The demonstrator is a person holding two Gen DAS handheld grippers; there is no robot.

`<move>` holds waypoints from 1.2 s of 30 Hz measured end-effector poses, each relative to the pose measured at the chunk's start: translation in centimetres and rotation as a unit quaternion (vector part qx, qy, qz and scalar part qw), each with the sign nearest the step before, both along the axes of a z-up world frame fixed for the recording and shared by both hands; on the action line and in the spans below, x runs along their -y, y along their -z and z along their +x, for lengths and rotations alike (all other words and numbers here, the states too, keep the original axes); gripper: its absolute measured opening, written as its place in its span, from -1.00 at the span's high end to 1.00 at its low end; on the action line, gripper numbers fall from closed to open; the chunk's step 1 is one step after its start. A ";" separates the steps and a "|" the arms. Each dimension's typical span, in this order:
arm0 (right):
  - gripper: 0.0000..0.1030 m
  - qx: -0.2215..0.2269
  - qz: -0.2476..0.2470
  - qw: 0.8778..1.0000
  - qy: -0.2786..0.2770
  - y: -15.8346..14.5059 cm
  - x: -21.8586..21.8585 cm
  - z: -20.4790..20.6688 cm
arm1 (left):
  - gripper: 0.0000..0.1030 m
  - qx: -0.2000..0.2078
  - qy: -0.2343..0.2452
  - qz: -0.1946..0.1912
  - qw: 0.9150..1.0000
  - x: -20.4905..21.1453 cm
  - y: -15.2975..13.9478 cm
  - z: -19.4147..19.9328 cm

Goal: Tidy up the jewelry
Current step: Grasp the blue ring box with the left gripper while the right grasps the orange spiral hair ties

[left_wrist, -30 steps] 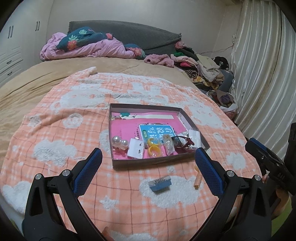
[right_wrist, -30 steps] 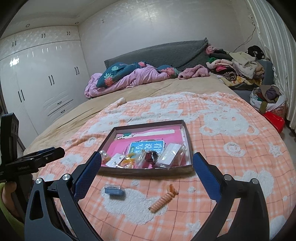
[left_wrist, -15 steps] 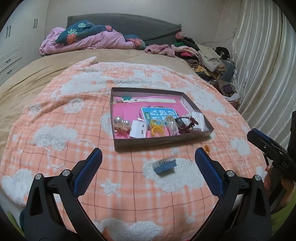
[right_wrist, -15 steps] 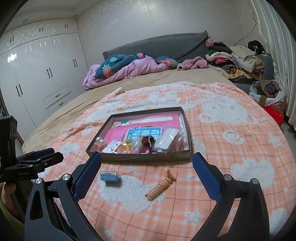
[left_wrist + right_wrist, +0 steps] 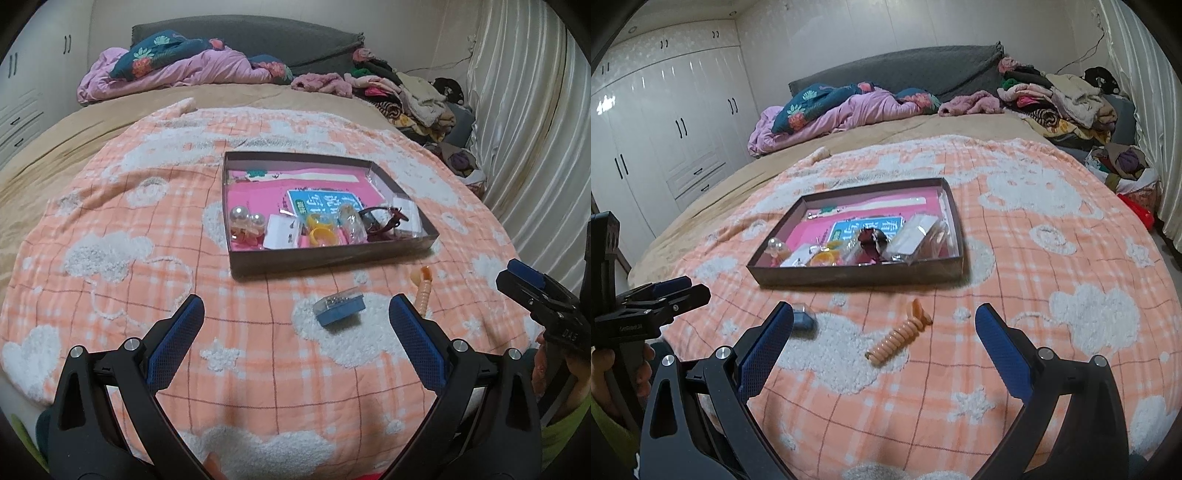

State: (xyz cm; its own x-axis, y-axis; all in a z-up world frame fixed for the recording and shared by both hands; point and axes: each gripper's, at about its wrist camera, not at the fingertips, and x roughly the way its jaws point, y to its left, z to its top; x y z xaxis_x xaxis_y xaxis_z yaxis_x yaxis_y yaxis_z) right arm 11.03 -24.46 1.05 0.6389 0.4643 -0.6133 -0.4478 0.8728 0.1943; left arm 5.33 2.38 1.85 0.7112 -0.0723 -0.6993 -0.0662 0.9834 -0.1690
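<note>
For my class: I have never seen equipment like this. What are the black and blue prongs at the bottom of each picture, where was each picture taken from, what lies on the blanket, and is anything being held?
No robot is here. A person holds a hand-operated two-finger gripper in each hand, each with a camera looking forward along its fingers. One picture comes from the left gripper, the other from the right gripper; the prongs are each gripper's own blue-padded fingers.

An orange checked blanket covers a bed. On it sits a shallow dark tray holding trinkets, among them yellow rings and clear pearl-like balls. Outside the tray, nearer the cameras, lie a small blue box and an orange spiral hair tie.

Both grippers are open and hold nothing.
</note>
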 end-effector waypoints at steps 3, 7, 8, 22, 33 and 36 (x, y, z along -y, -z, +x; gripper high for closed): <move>-0.91 -0.015 -0.007 1.000 0.003 1.1 -0.1 0.5 | -0.82 -0.004 0.002 0.005 1.000 0.2 0.5 0.4; -0.91 -0.050 -0.009 0.999 0.005 3.2 -0.3 1.6 | -0.82 -0.013 0.007 0.007 1.000 0.6 1.6 0.8; -0.91 -0.060 -0.009 0.998 0.006 3.9 -0.4 2.0 | -0.82 -0.016 0.008 0.007 1.000 0.7 1.8 1.0; -0.64 -0.111 -0.016 0.994 0.008 8.5 -1.8 4.7 | -0.82 -0.051 0.026 -0.002 0.998 1.2 6.0 2.8; 0.52 -0.094 -0.017 0.995 -0.003 9.5 -3.3 6.8 | -0.82 -0.054 0.040 -0.012 0.998 2.3 7.5 4.8; 0.60 -0.088 -0.004 0.996 -0.002 9.2 -2.6 6.8 | -0.81 -0.052 0.050 -0.003 0.997 3.3 7.8 5.5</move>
